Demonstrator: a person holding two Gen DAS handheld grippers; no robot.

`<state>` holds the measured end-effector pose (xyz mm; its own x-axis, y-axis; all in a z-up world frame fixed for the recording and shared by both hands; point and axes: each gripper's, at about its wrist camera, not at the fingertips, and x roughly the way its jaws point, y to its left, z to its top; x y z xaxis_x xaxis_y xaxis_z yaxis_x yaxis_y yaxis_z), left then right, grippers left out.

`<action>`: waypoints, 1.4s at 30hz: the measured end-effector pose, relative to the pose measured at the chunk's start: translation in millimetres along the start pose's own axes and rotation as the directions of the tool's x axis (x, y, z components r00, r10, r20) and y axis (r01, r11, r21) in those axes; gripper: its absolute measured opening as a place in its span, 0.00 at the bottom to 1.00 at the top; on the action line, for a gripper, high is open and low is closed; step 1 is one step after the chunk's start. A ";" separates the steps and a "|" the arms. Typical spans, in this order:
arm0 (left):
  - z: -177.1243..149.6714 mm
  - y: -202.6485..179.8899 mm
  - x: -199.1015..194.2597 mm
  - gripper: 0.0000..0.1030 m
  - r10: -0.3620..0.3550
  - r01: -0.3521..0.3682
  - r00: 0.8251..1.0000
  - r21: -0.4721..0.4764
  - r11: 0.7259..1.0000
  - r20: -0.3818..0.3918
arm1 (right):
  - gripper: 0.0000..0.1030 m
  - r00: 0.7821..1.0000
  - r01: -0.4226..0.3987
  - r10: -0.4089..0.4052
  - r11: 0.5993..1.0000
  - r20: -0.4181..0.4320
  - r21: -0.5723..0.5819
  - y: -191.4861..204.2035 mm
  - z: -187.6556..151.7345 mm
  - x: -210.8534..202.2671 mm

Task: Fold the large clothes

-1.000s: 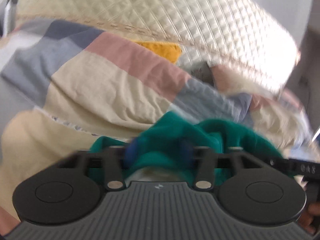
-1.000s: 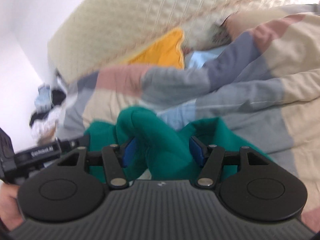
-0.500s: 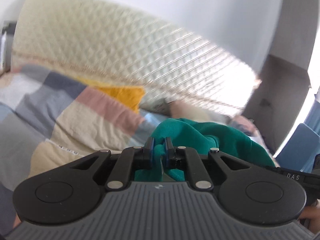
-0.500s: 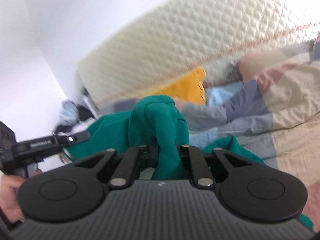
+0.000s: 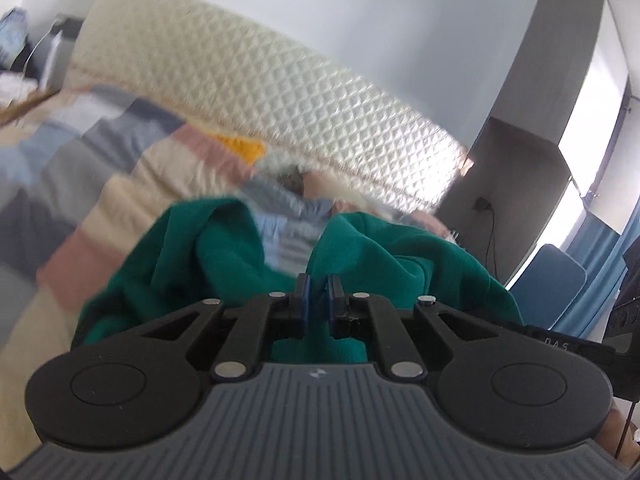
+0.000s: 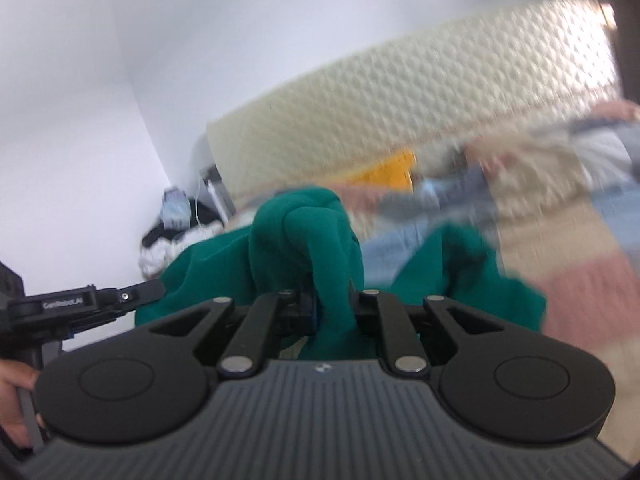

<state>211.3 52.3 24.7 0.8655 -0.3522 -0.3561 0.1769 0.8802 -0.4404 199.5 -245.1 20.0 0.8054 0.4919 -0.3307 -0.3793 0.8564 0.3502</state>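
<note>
Left gripper (image 5: 318, 294) — nearest in its view, jaws clamped on a fold of the green garment (image 5: 384, 256).

Right gripper (image 6: 332, 304) — jaws pinched tight on a bunched ridge of the same green garment (image 6: 308, 236), which rises in a hump just beyond the fingers.

The other tool's black arm (image 6: 86, 300) shows at the near left of the right view, a hand (image 6: 16, 396) beneath it.

Garment — hangs between the two tools, above the patchwork bedspread (image 5: 120, 184).

Farther: yellow pillow (image 5: 240, 146), then the quilted cream headboard (image 5: 280, 96); white wall behind, dark wardrobe (image 5: 532, 128) at far right.
</note>
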 end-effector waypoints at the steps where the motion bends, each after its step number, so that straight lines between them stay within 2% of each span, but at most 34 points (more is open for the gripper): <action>1: -17.3 2.3 -4.1 0.09 0.023 -0.023 0.999 -0.010 1.000 -0.025 | 0.13 0.998 0.044 -0.044 0.999 -0.041 -0.013 2.1 -13.3 -1.0; 6: -85.8 15.2 -7.8 0.08 0.113 -0.118 0.985 -0.030 0.993 -0.133 | 0.13 0.971 0.138 -0.137 0.990 -0.198 -0.008 -1.5 -70.3 5.4; 9: -112.7 23.0 3.6 0.08 0.178 -0.185 0.962 -0.015 0.983 -0.205 | 0.13 0.946 0.170 -0.164 0.985 -0.278 -0.002 -6.3 -92.9 15.3; 12: -136.3 35.9 13.4 0.08 0.217 -0.235 0.942 -0.040 0.971 -0.256 | 0.13 0.933 0.179 -0.182 0.983 -0.310 -0.037 -4.8 -109.7 18.7; 14: -144.3 43.8 22.1 0.09 0.212 -0.240 0.933 -0.066 0.968 -0.290 | 0.14 0.928 0.193 -0.205 0.979 -0.311 -0.069 -2.8 -115.9 20.6; 19: -147.7 46.8 14.5 0.12 0.171 -0.201 0.948 -0.087 0.976 -0.269 | 0.16 0.941 0.172 -0.158 0.985 -0.299 0.021 -5.3 -112.0 6.8; 21: -141.8 47.9 6.3 0.24 0.132 -0.166 0.962 -0.126 0.978 -0.241 | 0.20 0.948 0.159 -0.154 0.987 -0.280 -0.006 0.3 -106.4 -0.7; 22: -139.1 48.4 -0.7 0.35 0.119 -0.154 0.969 -0.150 0.977 -0.218 | 0.23 0.953 0.145 -0.144 0.989 -0.268 -0.014 2.8 -104.3 -5.9; 23: -134.2 47.3 -7.1 0.41 0.127 -0.157 0.975 -0.161 0.974 -0.184 | 0.28 0.959 0.127 -0.126 0.992 -0.252 -0.014 4.0 -102.4 -11.6; 24: -128.4 44.8 -13.1 0.43 0.150 -0.172 0.978 -0.156 0.973 -0.147 | 0.33 0.966 0.102 -0.103 0.995 -0.237 -0.017 5.0 -99.8 -17.5; 25: -124.4 42.2 -19.0 0.44 0.154 -0.169 0.981 -0.136 0.976 -0.117 | 0.34 0.972 0.075 -0.078 0.997 -0.222 -0.023 5.6 -96.7 -23.6; 26: -120.3 40.1 -22.5 0.46 0.141 -0.154 0.985 -0.132 0.979 -0.102 | 0.41 0.977 0.050 -0.052 0.999 -0.207 -0.015 3.8 -93.8 -28.9; 27: -115.7 38.3 -26.1 0.47 0.119 -0.129 0.990 -0.141 0.982 -0.080 | 0.50 0.981 0.025 -0.024 1.000 -0.192 0.005 1.9 -90.3 -33.4; 29: -107.5 36.4 -28.0 0.49 0.094 -0.101 0.994 -0.133 0.986 -0.055 | 0.55 0.988 -0.036 0.043 0.998 -0.149 0.051 -1.3 -82.9 -40.7; 34: -93.2 25.1 -3.6 0.49 0.078 -0.080 0.996 -0.060 0.995 -0.031 | 0.55 0.991 -0.114 0.123 0.985 -0.061 0.128 -3.3 -74.6 -38.9; 38: -83.7 16.6 29.9 0.49 0.105 -0.104 0.993 0.024 0.994 -0.056 | 0.55 0.993 -0.099 0.107 0.985 -0.052 0.145 -3.4 -70.1 -20.8; 42: -75.7 14.5 66.3 0.49 0.111 -0.102 0.987 0.083 0.991 -0.113 | 0.54 0.994 -0.086 0.097 0.982 -0.057 0.170 -7.7 -67.9 2.2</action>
<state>235.7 17.6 -67.7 0.8214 -0.2862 -0.4934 0.1261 0.9347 -0.3323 173.3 -240.0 -42.9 0.7375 0.5806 -0.3450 -0.3640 0.7719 0.5212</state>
